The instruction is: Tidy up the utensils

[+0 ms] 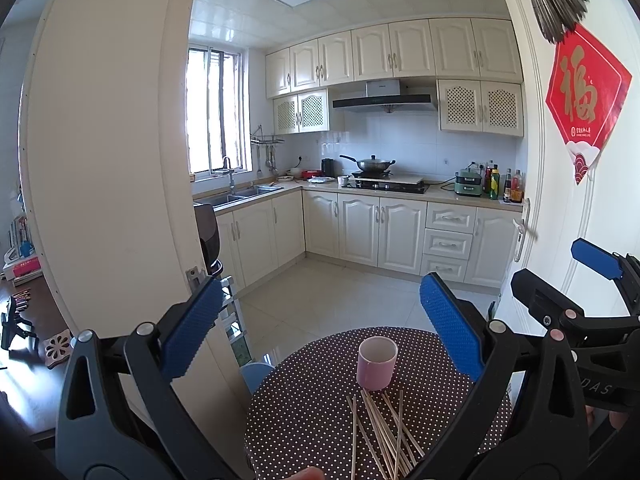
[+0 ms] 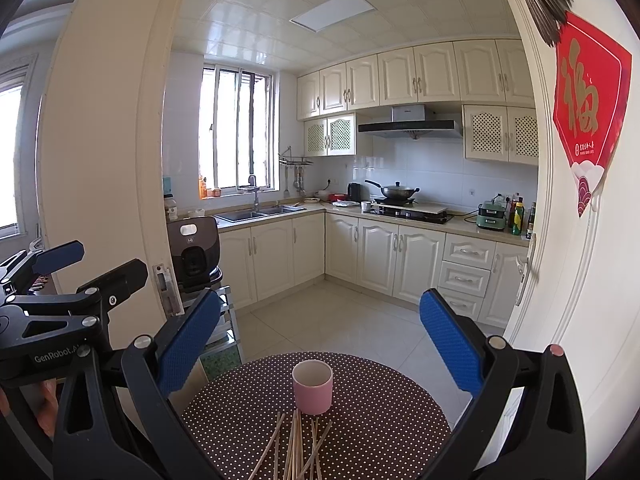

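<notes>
Round counter [image 1: 312, 408], brown cloth with white dots, standing near the open doorway of a kitchen with cream cabinets along the far wall; nothing on it but the task's items. Left tongs [image 1: 320, 336], blue-padded, spread wide apart, empty, held above the near edge of the counter. Right tongs [image 2: 320, 336], same make, likewise spread wide and empty, at the right of the left pair; each shows at the edge of the other's wrist view. Pink cup [image 2: 312, 387], upright, mouth open, empty as far as can be seen, toward the far middle of the counter. Chopsticks [image 2: 294, 446], pale wood, a loose pile lying flat and crossed over one another on the near side of the cup, their far ends just beside its base; count not readable. Step in hand, as judged: the start, nothing yet gathered, both tongs poised for a first pick. Next move calls for lowering one pair onto a single stick or small bundle, closing across the thin shafts, then tipping them upright into the cup, perhaps with the other pair steadying it.
</notes>
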Motion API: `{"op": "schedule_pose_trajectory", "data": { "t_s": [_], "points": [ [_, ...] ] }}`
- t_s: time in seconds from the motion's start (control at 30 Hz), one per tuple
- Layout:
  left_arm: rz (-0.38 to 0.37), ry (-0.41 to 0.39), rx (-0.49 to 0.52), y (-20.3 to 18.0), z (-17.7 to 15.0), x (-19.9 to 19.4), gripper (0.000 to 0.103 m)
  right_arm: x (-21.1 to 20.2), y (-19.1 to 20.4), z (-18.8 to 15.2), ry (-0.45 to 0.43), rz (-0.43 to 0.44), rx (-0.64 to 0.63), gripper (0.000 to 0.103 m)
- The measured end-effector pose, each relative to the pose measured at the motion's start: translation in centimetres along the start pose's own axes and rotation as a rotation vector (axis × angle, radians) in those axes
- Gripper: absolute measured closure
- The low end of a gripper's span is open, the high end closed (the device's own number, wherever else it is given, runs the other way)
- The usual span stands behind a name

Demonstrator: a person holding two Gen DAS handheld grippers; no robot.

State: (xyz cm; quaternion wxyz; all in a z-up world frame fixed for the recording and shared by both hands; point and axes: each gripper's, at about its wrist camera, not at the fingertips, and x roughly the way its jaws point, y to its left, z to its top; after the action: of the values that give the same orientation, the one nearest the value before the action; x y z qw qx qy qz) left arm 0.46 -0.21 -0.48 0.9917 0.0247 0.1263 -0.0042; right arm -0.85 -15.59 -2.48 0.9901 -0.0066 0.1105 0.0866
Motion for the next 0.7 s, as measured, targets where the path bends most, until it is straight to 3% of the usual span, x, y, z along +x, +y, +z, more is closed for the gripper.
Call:
{"op": "schedule_pose_trajectory", "data": {
  "t_s": [0.7],
  "points": [
    [-0.003, 0.019, 0.002, 0.11, -0.25, 0.38, 0.006, 0.56, 0.09, 0.15, 0.02, -0.007, 0.002, 0.007]
  ]
}}
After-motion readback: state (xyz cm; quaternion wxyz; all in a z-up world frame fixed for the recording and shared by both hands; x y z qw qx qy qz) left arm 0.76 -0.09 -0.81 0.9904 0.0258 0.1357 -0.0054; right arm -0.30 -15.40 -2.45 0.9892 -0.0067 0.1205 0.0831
